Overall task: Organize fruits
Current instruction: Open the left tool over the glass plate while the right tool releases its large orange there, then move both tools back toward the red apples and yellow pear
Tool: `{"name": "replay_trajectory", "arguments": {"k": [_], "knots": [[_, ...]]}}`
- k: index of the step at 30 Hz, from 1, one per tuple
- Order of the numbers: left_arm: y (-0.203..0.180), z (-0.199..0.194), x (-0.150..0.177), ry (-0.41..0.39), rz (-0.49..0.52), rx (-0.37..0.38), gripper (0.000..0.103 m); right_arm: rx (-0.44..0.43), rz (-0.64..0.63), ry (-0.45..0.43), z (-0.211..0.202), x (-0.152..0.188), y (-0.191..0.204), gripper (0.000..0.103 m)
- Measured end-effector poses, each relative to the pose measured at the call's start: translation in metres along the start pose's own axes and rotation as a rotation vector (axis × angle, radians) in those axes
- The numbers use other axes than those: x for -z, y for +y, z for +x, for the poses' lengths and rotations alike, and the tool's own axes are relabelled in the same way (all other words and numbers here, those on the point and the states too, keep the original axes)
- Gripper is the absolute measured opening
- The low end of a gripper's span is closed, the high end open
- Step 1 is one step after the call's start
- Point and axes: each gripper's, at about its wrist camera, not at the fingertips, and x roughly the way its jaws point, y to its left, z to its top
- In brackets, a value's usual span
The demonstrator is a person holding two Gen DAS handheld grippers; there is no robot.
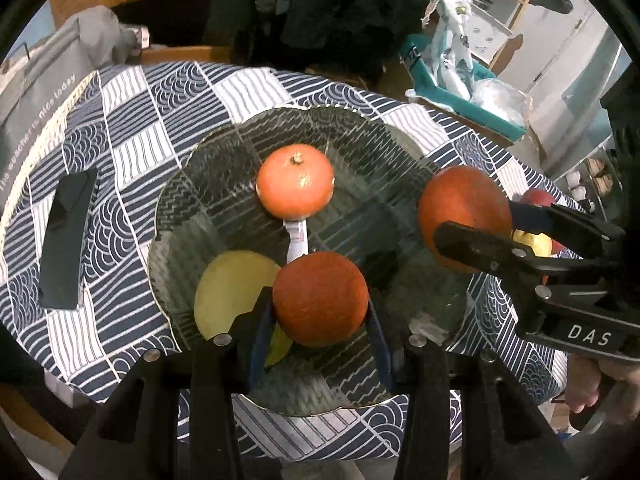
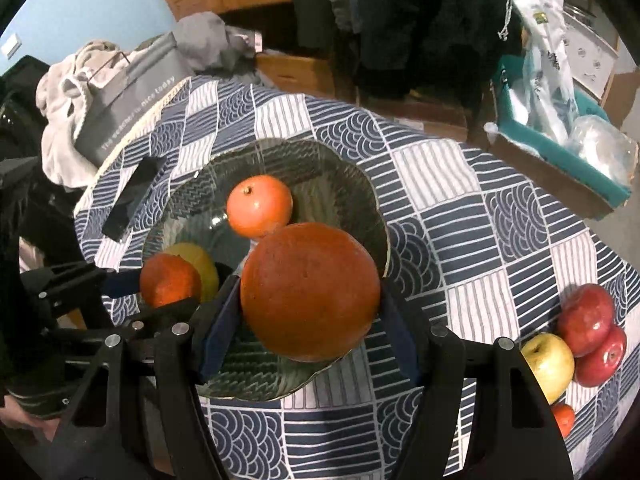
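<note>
Fingers of the left gripper are clamping a small orange over the glass plate. Right gripper, half spread, is gripping a larger orange; beyond both, another orange is lying.

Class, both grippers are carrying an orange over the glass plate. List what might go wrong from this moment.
1. The left orange hangs just above the yellow fruit; setting it down there may knock it.
2. The right orange sits over the plate's rim, so released now it may roll onto the cloth.
3. The plate already holds a third orange, leaving little room for two grippers at once.
</note>
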Motion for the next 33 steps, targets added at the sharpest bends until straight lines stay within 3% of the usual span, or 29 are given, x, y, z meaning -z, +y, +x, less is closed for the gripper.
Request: {"name": "replay_trajectory", "arguments": {"k": [8, 15, 25, 33], "knots": [[-0.003, 0.0, 0.003, -0.007, 0.023, -0.003, 0.048, 0.009, 0.001, 0.033, 0.011, 0.004, -0.001, 0.068], [-0.005, -0.002, 0.004, -0.017, 0.032, -0.029, 0.066, -0.023, 0.044, 0.046, 0.014, 0.003, -0.006, 0.07], [-0.003, -0.005, 0.003, -0.016, 0.015, -0.022, 0.067, -0.048, 0.082, -0.01, -0.005, -0.004, -0.01, 0.07], [-0.017, -0.016, 0.0, -0.05, 0.033, -0.017, 0.067, 0.026, 0.059, -0.057, -0.03, -0.004, -0.01, 0.07]]}}
